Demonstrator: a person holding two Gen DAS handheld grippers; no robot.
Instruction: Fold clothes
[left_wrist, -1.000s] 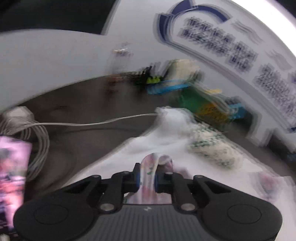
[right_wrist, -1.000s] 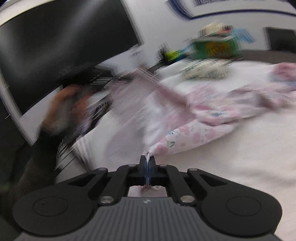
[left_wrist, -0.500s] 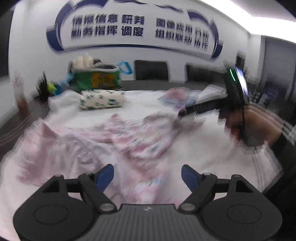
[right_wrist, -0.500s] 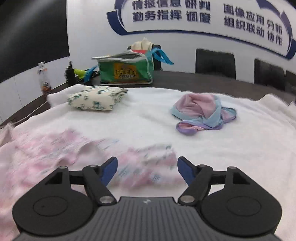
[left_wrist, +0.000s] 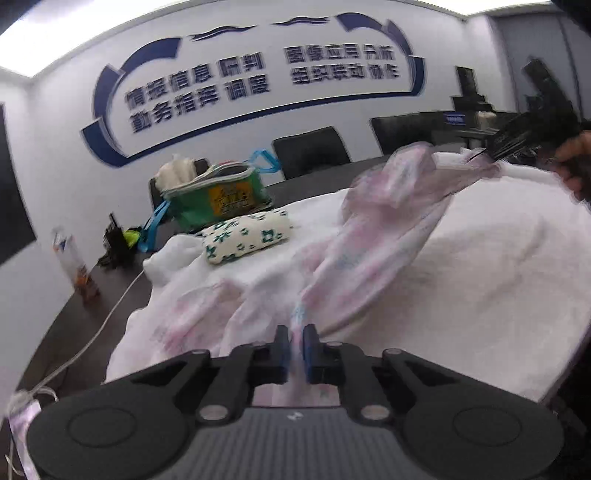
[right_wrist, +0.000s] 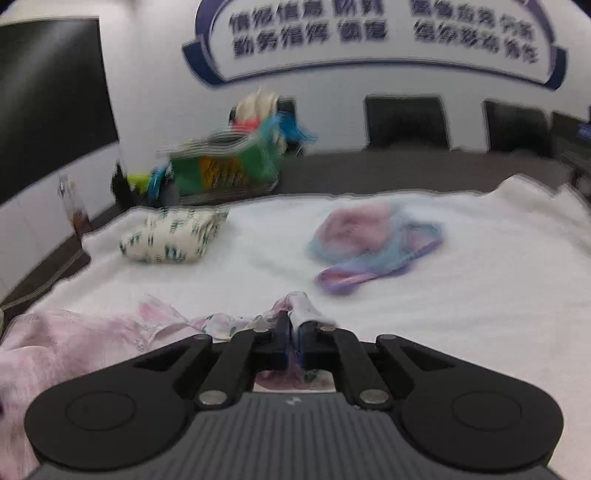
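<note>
A pink floral garment (left_wrist: 373, 254) stretches over the white towel (left_wrist: 498, 258) from my left gripper (left_wrist: 293, 339) up to my right gripper (left_wrist: 491, 151) at the far right, where a hand (left_wrist: 576, 162) holds it. The left gripper is shut on one edge of the fabric. In the right wrist view my right gripper (right_wrist: 294, 332) is shut on another edge of the garment (right_wrist: 74, 339), which trails off to the left. The fabric hangs lifted between the two grippers.
A folded green-patterned cloth (right_wrist: 173, 240) and a crumpled pink and blue garment (right_wrist: 369, 243) lie further back on the towel. A green bag (left_wrist: 218, 199), a bottle (left_wrist: 74, 266) and a white cable (left_wrist: 110, 314) sit on the dark table (right_wrist: 406, 173). Black chairs (right_wrist: 406, 122) line the wall.
A second ago both grippers pinched the garment; half a second ago both stood open above it. Now both are shut on it again, and the fabric is pulled up between them.
</note>
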